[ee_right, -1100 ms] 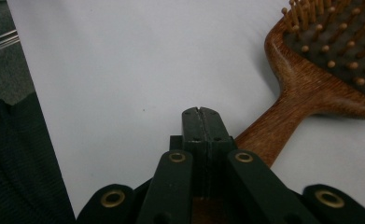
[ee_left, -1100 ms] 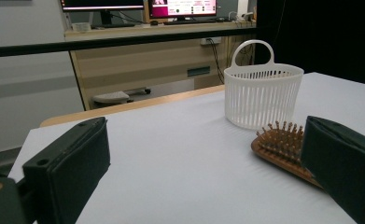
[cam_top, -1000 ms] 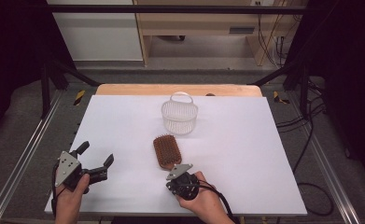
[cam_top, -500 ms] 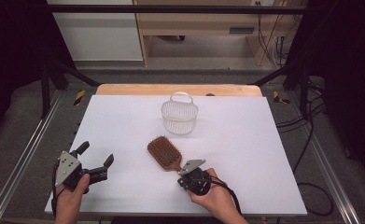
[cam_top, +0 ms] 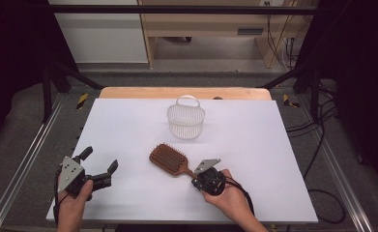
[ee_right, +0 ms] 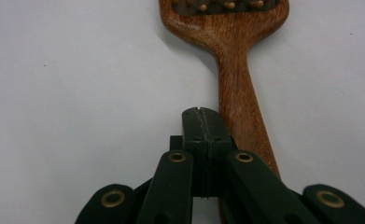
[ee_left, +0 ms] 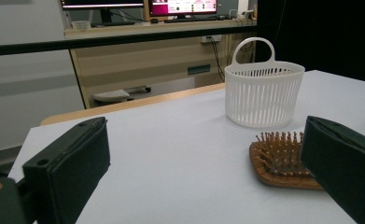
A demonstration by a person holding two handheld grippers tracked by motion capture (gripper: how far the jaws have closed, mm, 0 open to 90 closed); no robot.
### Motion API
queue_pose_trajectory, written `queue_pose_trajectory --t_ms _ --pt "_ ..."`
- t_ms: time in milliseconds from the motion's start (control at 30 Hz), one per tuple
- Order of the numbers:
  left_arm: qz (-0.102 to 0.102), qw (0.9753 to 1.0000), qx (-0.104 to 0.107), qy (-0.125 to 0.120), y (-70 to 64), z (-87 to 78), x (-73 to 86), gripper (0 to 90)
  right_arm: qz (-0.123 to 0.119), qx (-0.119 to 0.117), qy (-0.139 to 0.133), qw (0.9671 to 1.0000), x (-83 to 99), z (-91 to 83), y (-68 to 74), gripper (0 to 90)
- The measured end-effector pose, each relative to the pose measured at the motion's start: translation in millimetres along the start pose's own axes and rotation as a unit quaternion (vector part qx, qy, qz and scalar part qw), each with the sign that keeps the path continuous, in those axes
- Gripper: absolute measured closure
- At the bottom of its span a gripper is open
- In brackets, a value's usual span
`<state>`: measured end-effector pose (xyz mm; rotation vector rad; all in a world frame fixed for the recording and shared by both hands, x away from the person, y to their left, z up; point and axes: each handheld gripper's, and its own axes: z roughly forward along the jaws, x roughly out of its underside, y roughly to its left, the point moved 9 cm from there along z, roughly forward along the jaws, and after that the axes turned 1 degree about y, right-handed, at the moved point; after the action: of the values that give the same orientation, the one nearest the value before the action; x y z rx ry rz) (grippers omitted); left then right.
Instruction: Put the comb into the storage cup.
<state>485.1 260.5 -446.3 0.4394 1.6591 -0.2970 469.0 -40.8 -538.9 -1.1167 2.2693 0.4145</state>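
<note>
A wooden paddle hairbrush [cam_top: 168, 157] lies bristles up on the white table [cam_top: 273, 145], its handle pointing toward the near right. My right gripper [cam_top: 196, 181] is at the handle's end. In the right gripper view the jaws [ee_right: 201, 114] are shut against each other with nothing between them, and the hairbrush handle [ee_right: 238, 84] runs alongside and under their right side. My left gripper [cam_top: 100, 159] is held low at the near left, open and empty. In the left gripper view the left gripper [ee_left: 203, 158] faces the hairbrush [ee_left: 278, 158] and a white slatted basket [ee_left: 263, 93].
The white basket [cam_top: 185, 120] with a loop handle stands upright at the table's middle back. A wooden strip [cam_top: 186, 92] borders the far edge. Metal rails run along both sides, and cables lie on the floor at the right.
My right gripper has moved right along the near edge. The hairbrush has turned, its handle swinging right with the gripper. The left gripper has stayed put.
</note>
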Motion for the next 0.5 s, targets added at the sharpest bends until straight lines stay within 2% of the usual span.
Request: queue_pose_trajectory --t_ms 200,500 --pt "0.001 1.0 0.001 0.001 -0.3 0.3 0.4 1.8 0.006 -0.001 0.0 1.0 0.1 0.8 -5.0 90.0" --pt "0.002 1.0 0.0 0.002 -0.5 0.5 0.6 1.8 0.006 -0.007 0.004 0.9999 0.3 -0.5 -3.7 90.0"
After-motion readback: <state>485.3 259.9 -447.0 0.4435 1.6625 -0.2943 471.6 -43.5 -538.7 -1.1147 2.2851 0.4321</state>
